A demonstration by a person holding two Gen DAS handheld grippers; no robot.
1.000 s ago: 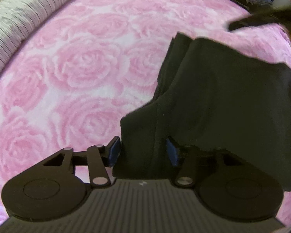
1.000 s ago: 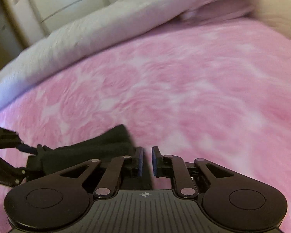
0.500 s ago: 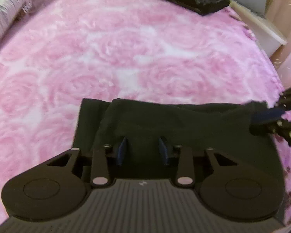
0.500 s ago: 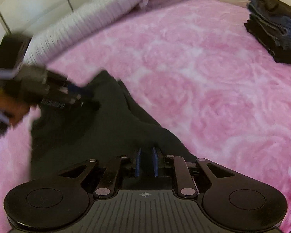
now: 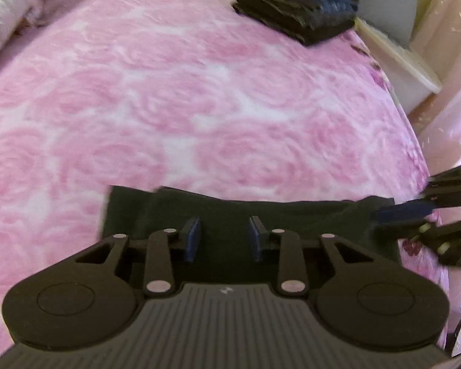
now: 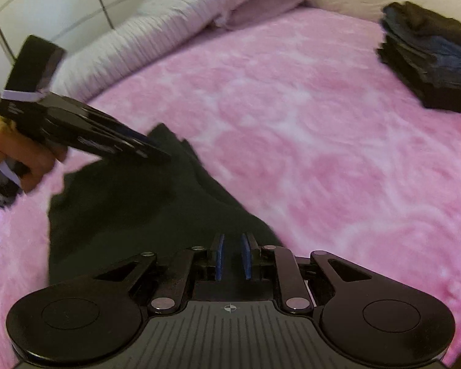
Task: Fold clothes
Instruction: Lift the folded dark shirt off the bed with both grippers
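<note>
Dark folded cloth garment [image 5: 230,212] flat on pink rose-patterned bed blanket [image 5: 199,107], left tongs [image 5: 224,241] spread over it, right tongs [image 6: 232,258] narrowly parted at its corner.

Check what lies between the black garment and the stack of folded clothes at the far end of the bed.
Nothing visible does: only bare pink blanket lies between the black garment and the folded stack. Both tools are at the garment.

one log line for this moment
task: fold clothes | black fabric garment: flat on pink rose blanket | left hand-held gripper: open | right hand-held gripper: ajar
</note>
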